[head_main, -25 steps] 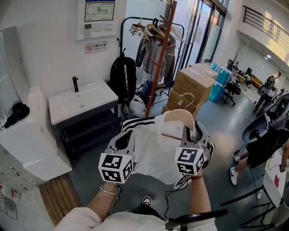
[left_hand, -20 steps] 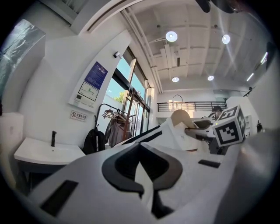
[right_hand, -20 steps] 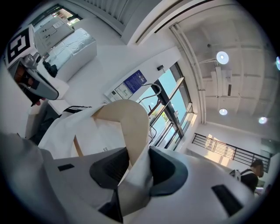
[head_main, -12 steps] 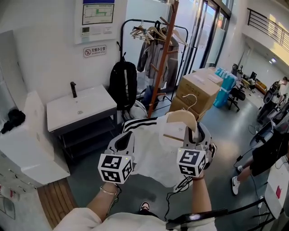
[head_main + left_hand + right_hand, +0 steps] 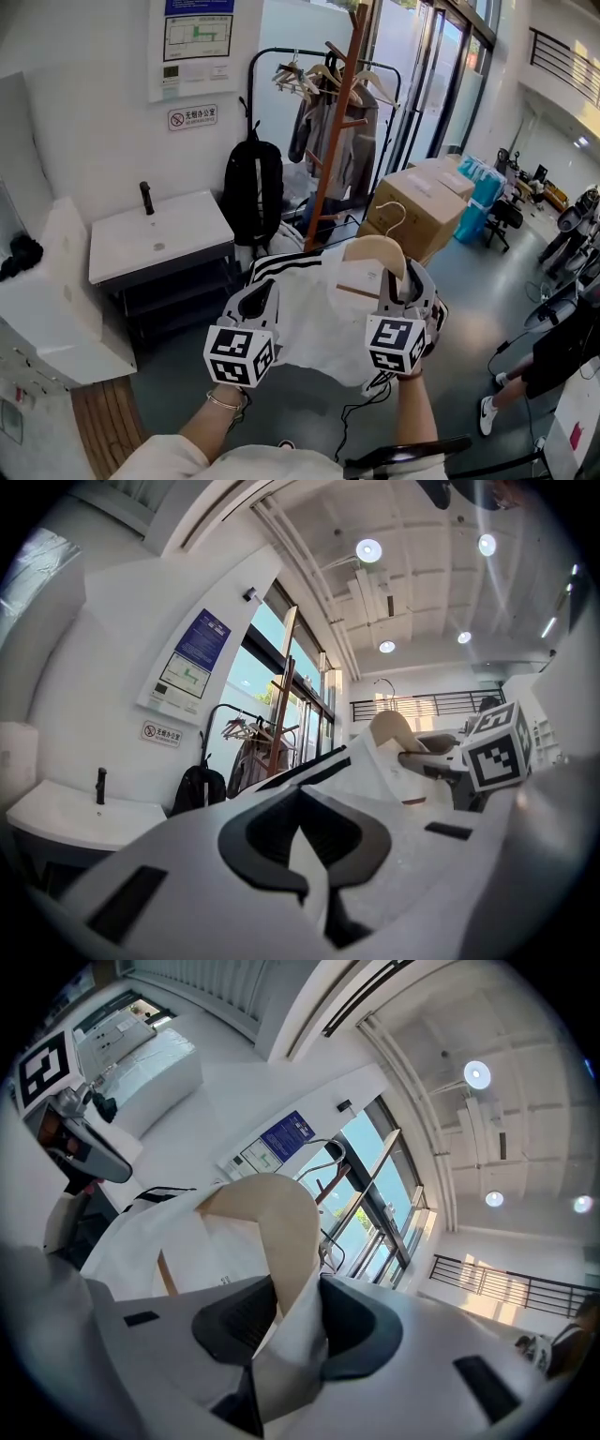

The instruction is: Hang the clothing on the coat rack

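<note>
A white garment with black stripes [image 5: 314, 314] hangs on a pale wooden hanger [image 5: 375, 251], held up between both grippers. My left gripper [image 5: 261, 300] is shut on the garment's left shoulder; a strip of white cloth shows between its pads [image 5: 302, 841]. The right gripper [image 5: 405, 281] is shut on the hanger's right arm [image 5: 281, 1227], with the cloth [image 5: 159, 1232] draped over it. The hanger's wire hook [image 5: 394, 208] points up. Beyond the garment stands the brown wooden coat rack [image 5: 335, 117], also visible in the left gripper view [image 5: 281, 714].
Behind the coat rack is a black rail [image 5: 281, 52] with hangers and a grey jacket [image 5: 352, 131]. A black backpack [image 5: 253, 178], a white sink table [image 5: 159, 239] and a white cabinet [image 5: 56, 291] lie left. Cardboard boxes [image 5: 417, 197] and a person [image 5: 553, 361] are right.
The head view has shifted: the sink and backpack slid slightly left and the coat rack looks a little nearer. Both grippers keep the same hold on garment and hanger.
</note>
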Tool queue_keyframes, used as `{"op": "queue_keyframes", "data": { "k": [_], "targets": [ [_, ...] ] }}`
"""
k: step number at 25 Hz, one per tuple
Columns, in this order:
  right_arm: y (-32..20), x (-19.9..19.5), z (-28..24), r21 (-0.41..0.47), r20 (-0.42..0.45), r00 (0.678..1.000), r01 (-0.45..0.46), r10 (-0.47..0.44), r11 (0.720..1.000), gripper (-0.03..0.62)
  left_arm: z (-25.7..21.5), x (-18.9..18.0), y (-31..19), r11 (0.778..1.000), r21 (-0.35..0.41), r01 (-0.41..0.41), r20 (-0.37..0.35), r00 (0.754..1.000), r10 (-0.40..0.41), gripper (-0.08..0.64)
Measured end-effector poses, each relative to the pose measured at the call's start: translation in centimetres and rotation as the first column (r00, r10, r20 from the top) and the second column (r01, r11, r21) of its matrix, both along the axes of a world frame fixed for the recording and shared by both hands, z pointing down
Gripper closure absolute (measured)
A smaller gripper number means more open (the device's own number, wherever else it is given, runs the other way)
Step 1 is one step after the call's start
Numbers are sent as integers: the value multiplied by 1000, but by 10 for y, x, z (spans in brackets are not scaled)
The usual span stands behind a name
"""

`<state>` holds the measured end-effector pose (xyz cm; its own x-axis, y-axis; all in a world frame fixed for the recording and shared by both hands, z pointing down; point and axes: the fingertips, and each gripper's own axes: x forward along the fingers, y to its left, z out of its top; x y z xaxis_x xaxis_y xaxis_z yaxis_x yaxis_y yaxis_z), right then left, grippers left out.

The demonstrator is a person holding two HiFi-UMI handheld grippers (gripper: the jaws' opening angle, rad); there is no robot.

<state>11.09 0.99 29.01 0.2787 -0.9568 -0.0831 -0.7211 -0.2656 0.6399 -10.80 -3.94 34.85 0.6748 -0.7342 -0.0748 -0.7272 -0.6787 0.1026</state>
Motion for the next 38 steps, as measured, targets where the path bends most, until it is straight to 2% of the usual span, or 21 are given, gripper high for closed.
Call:
{"op": "queue_keyframes", "data": {
  "k": [12,20,28,38],
  "targets": [
    [-53,53,19,-20,-1,996,92,-92,996,434,12,52,-40,998,-1,68,51,996,-68,552],
    [-80,79,36,-29,19,995,100,-99,995,434,19,75,-63,998,-10,59,83,995,-58,552],
    [-113,103,44,-33,12,995,98,-97,995,434,3,108,-99,999,29,25,46,999,-26,551],
    [-193,124,34,-46,-29,990,136,-138,990,434,-11,143,-179,998,54,37,35,999,-39,551]
  ]
}}
